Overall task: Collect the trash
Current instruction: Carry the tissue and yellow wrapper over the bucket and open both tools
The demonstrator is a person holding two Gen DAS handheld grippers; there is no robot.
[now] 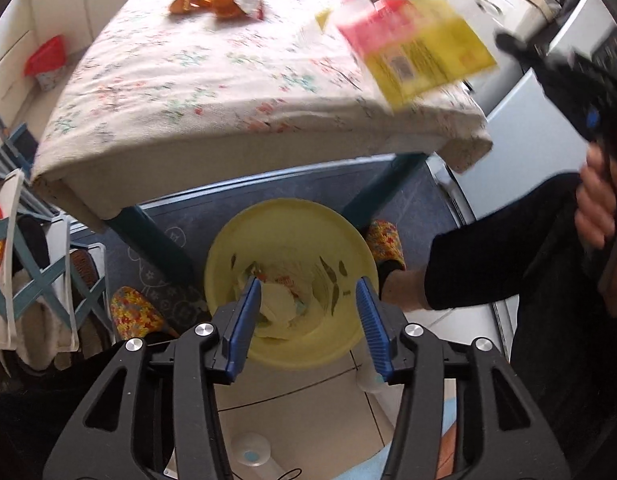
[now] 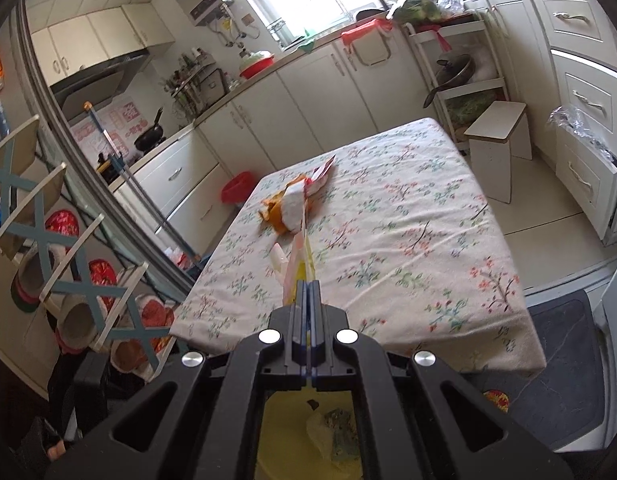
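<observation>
Left wrist view, nearest: the left gripper (image 1: pixel 308 312) points steeply down over the yellow bin (image 1: pixel 290 280); its blue pads stand apart with nothing pressed between them.
Bin contents: crumpled paper and wrappers (image 1: pixel 280 300) lie inside, below the open jaws.
Bin place: on the floor in front of the table (image 1: pixel 212 92), between two flowered slippers (image 1: pixel 134 310).
Upper right: a blurred yellow and red packet (image 1: pixel 420 48) hangs in the air over the table's near corner, carried by the right gripper (image 1: pixel 520 54).
Table far end: orange peels and a torn wrapper (image 1: pixel 220 0) are left on the cloth.
Right wrist view, nearest: the right gripper (image 2: pixel 307 280) is clamped together on the packet (image 2: pixel 298 264), seen edge-on as a thin strip.
Below it: the bin (image 2: pixel 276 432) shows through the gripper frame.
Beyond: the peels and wrapper (image 2: pixel 292 204) sit mid-table.
Step in hand: seemingly, the left has dropped its load; the right brings the packet.
Next move: carry the packet over the bin's mouth, then part the jaws; the peels remain.
</observation>
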